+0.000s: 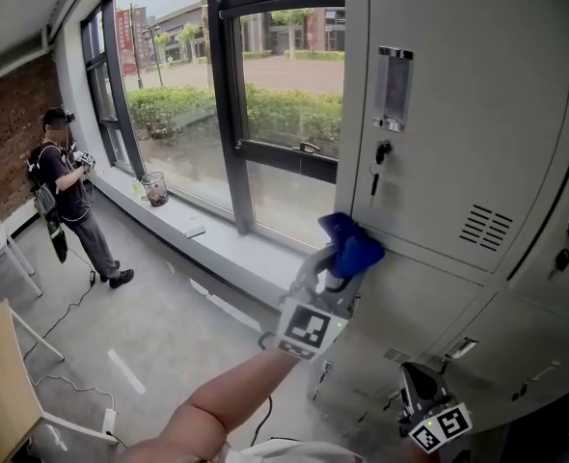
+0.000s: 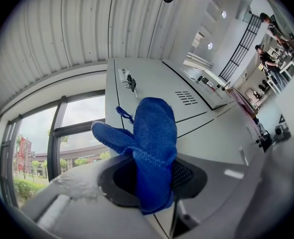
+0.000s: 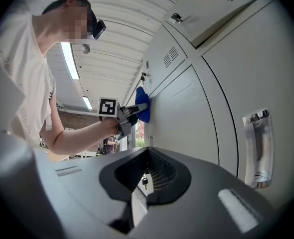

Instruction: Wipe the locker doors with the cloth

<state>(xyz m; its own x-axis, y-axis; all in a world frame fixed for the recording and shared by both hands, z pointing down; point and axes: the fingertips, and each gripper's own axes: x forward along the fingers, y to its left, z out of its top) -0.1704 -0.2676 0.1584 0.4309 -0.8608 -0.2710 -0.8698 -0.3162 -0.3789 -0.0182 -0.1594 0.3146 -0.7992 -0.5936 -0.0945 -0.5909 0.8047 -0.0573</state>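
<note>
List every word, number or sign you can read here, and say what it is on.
No text can be read.
Red banners outside the window: print too small.
Label holder on the locker door: nothing legible.
Square markers on the left gripper and right gripper: patterns only, no letters.

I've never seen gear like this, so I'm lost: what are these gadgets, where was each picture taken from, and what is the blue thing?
No robot here: a person holds a pinching tool, a gripper, in each hand. One picture comes from a camera on the person's head; the other two cameras ride on the grippers. The left gripper grips a blue cloth and holds it to a grey locker door. The right gripper hangs lower, its fingers apart, holding nothing.
</note>
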